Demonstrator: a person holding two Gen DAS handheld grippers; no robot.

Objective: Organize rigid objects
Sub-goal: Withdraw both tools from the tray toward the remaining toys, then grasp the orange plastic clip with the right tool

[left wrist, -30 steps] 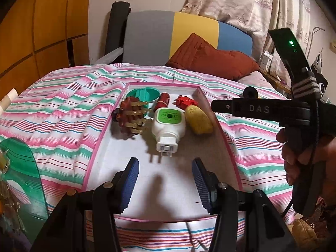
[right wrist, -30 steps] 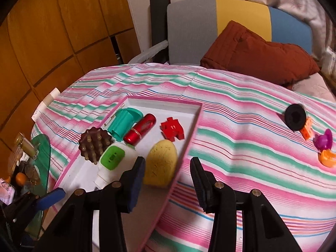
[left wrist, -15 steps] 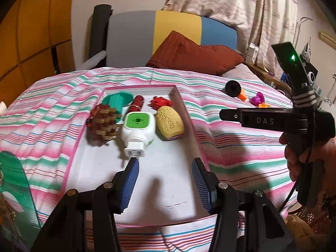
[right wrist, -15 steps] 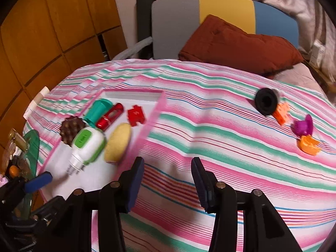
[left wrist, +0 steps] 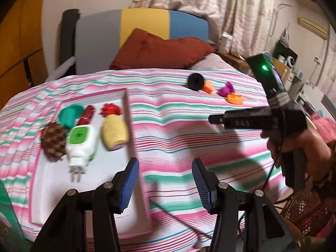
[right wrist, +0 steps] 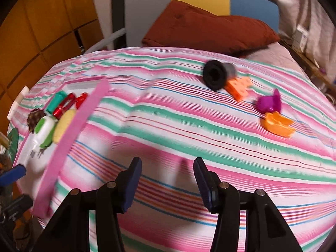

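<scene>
The tray [left wrist: 128,113], pink-rimmed, lay at the bed's left edge; bare striped cover [right wrist: 168,126] stretched between it and the loose pieces. Right gripper [right wrist: 167,180] hung over that cover, jaws apart and just widened, nothing between. Left gripper [left wrist: 164,183] straddled the tray's rim, jaws apart, empty. Black cap [right wrist: 214,76], orange block [right wrist: 239,88], purple piece [right wrist: 269,104] and orange piece [right wrist: 277,124] clustered far right.

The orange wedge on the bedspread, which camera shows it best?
The right wrist view: the orange wedge is large there, beside the purple piece. In the left wrist view it is small and far, its shape hard to read.
</scene>
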